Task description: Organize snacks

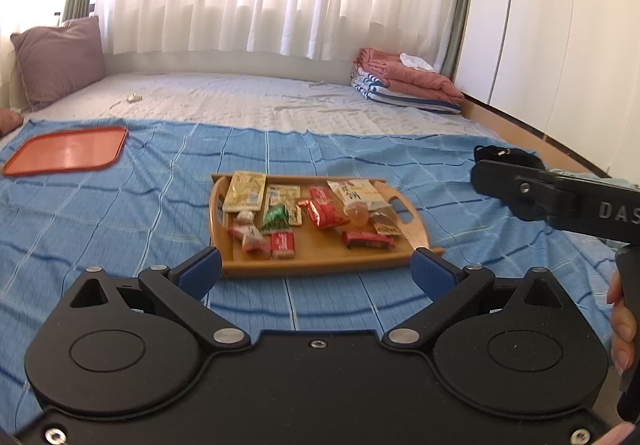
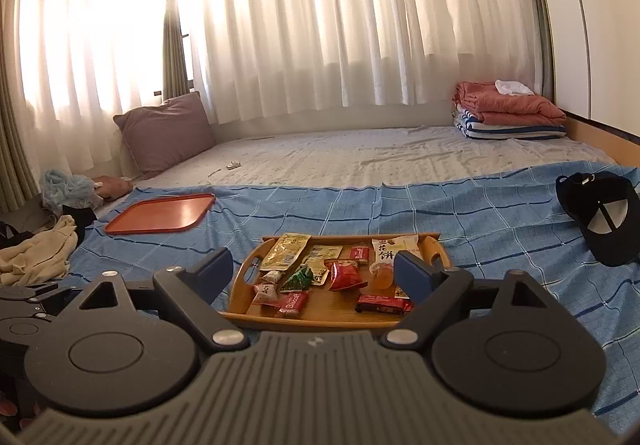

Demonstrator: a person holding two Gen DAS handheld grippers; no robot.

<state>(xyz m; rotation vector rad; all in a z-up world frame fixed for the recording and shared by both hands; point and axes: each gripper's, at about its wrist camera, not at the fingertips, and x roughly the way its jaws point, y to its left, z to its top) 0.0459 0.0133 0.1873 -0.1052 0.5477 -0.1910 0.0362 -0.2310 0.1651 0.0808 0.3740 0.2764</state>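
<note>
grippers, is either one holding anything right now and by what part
Nothing is held. The left gripper and right gripper both have their jaws wide open, short of the wooden tray of wrapped snacks on the blue checked cloth.

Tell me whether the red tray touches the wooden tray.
Apart. The right wrist view shows blue blanket between the red tray and the wooden tray.

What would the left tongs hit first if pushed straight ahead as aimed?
Probably the near rim of the wooden tray, centred between the open left tongs; only blue bedspread lies before it. Depth is unclear.
</note>
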